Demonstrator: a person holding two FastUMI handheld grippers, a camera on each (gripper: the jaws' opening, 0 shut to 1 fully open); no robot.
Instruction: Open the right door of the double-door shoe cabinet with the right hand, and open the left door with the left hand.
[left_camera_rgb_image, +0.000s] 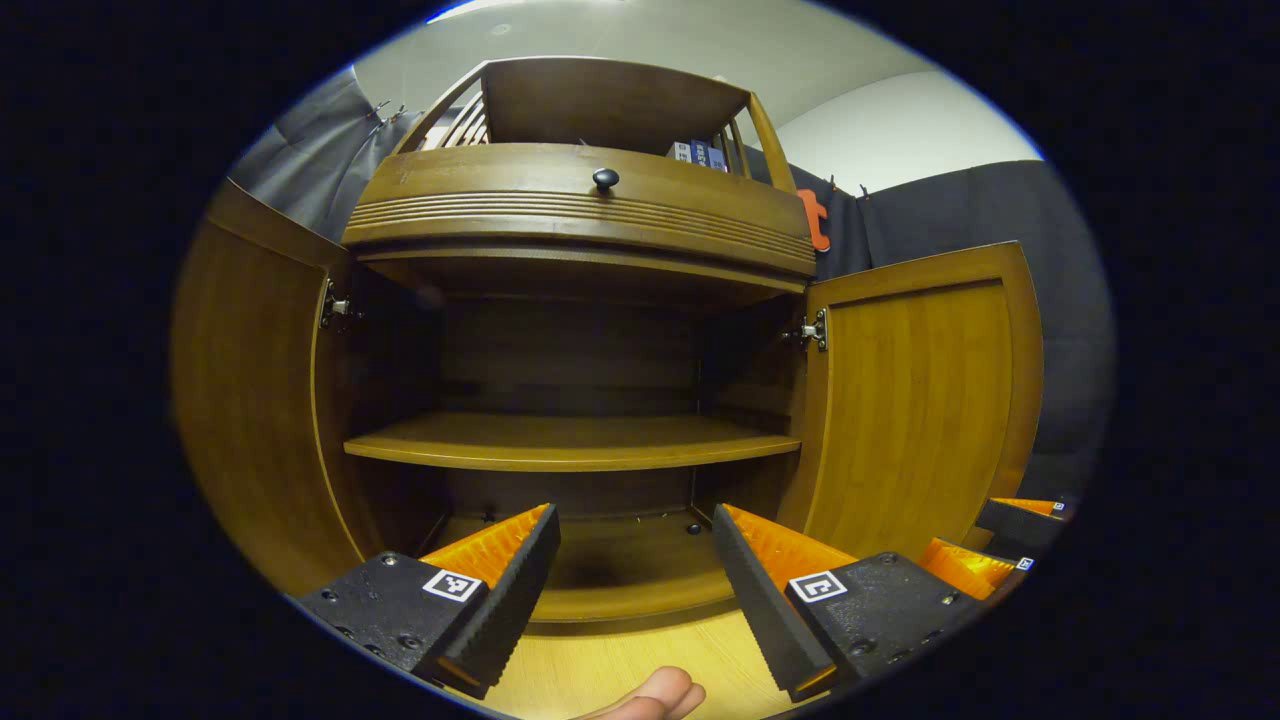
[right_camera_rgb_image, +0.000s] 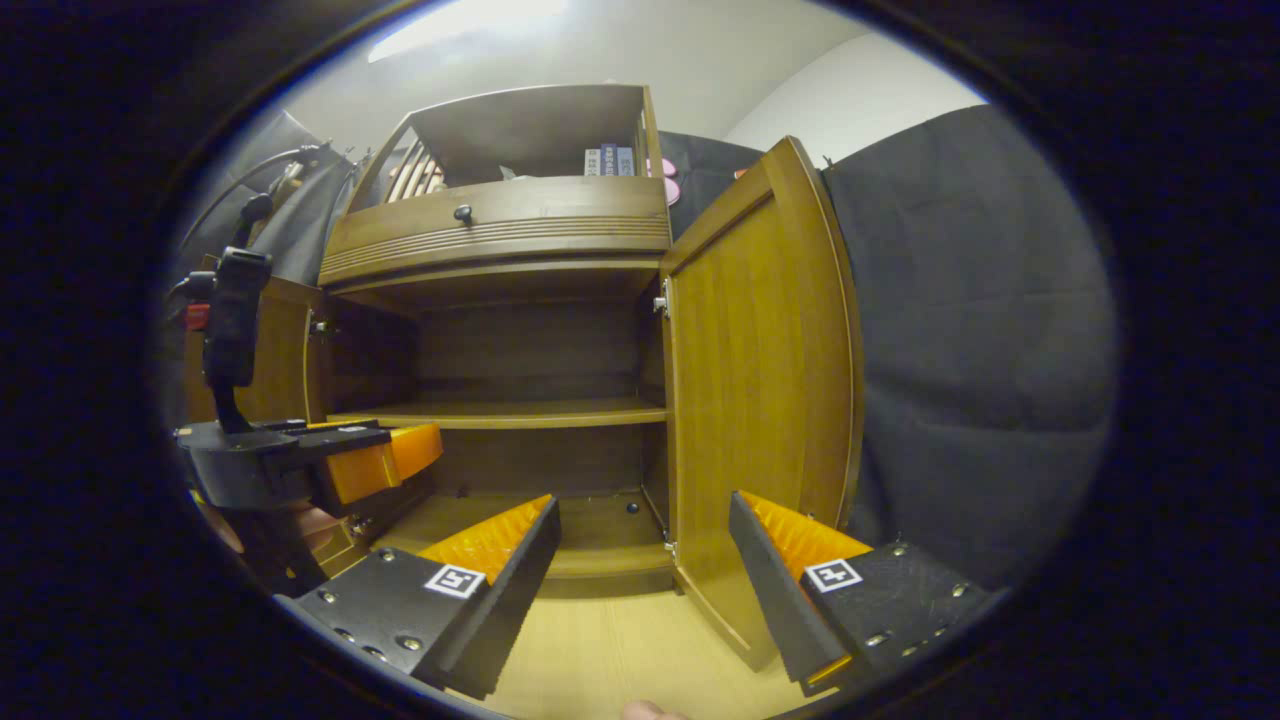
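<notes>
The shoe cabinet (left_camera_rgb_image: 580, 230) stands directly ahead with both doors swung out: the left door (left_camera_rgb_image: 250, 400) well open, the right door (left_camera_rgb_image: 915, 400) open past square, so by my judgement the task is essentially complete. The left claw (left_camera_rgb_image: 635, 580) is spread wide and holds nothing; the right claw (right_camera_rgb_image: 640, 575) is likewise wide and empty, just in front of the right door's lower edge (right_camera_rgb_image: 760, 380). The interior shelf (left_camera_rgb_image: 570, 440) is bare. The doors look like stiff wood panels on metal hinges (left_camera_rgb_image: 815, 330), light to swing; any handle is hidden, so the free vertical edge is probably the surest hold.
</notes>
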